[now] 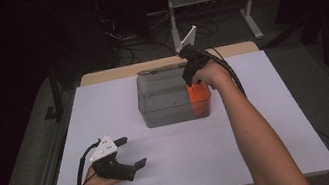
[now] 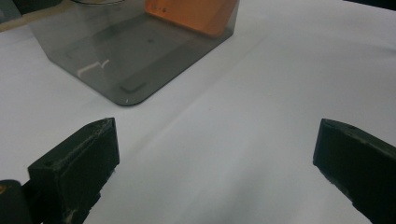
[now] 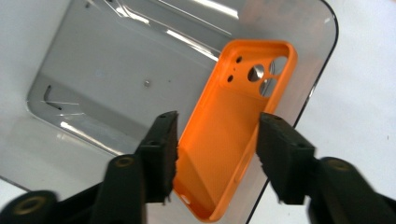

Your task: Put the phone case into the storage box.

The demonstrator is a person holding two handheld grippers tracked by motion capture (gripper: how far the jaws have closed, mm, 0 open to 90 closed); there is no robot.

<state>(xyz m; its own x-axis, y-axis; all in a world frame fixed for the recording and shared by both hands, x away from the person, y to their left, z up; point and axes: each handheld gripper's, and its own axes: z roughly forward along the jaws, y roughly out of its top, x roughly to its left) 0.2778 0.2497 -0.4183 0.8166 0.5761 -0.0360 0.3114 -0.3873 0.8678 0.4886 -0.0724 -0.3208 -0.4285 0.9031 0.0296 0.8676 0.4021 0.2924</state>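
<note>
White tabletop bears a bin; both tools gape, orange case between the right's jaws.

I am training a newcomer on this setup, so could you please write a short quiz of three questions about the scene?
1. True or false: the orange plastic phone case lies inside the clear grey plastic box.
2. Which gripper reaches down over the box: A the left gripper, B the right gripper?
3. Fill in: the left gripper's jaws stand wide ____ over the white table top.

Key
1. True; it leans against the box wall by a corner.
2. B; its jaws flank the case, not pressing it.
3. Open, with nothing between them.
</note>
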